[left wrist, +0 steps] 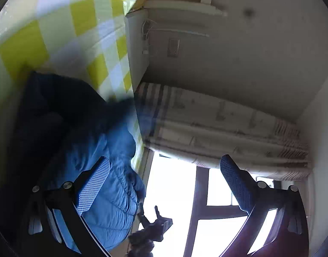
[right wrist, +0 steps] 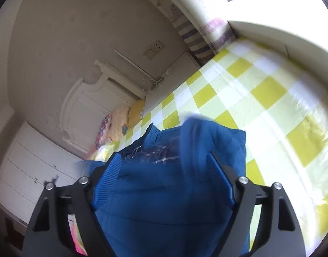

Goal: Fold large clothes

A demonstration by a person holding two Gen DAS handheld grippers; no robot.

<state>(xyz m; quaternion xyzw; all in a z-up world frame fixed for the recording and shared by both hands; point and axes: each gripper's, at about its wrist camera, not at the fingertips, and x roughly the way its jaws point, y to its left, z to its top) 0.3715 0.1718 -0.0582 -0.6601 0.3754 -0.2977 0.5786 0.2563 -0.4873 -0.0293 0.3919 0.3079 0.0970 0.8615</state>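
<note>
Blue quilted fabric fills most of what I see from both wrists: a puffer jacket (right wrist: 170, 192) lying on the yellow-and-white checked cloth (right wrist: 249, 98) that covers the desk.

From my right wrist camera, the right gripper (right wrist: 155, 171) is pitched downward over the jacket. Its jaws stand apart, and the jacket's bulk sits between them, with the ribbed hem (right wrist: 109, 177) bunched against the left finger and the right finger's pad (right wrist: 219, 175) lying along the fabric. I cannot make out the pads pressing in, so I read this gripper as spread, not clamped. The collar end of the jacket points away from me toward the white headboard (right wrist: 86, 98) and the white drawers (right wrist: 35, 171) beyond the desk edge.

From my left wrist camera the view is rolled hard onto its side, so the checked cloth (left wrist: 63, 32) rises up the left of the frame and a bright window (left wrist: 174, 192) sits low. The left gripper (left wrist: 164, 171) points roughly level, jaws at full spread with nothing between them. The jacket (left wrist: 104, 160) lies behind its left finger (left wrist: 93, 184); the right finger (left wrist: 236, 184) hangs before the window and the roller blind (left wrist: 228, 128). Motion blur smears the jacket's dark upper part.
</note>
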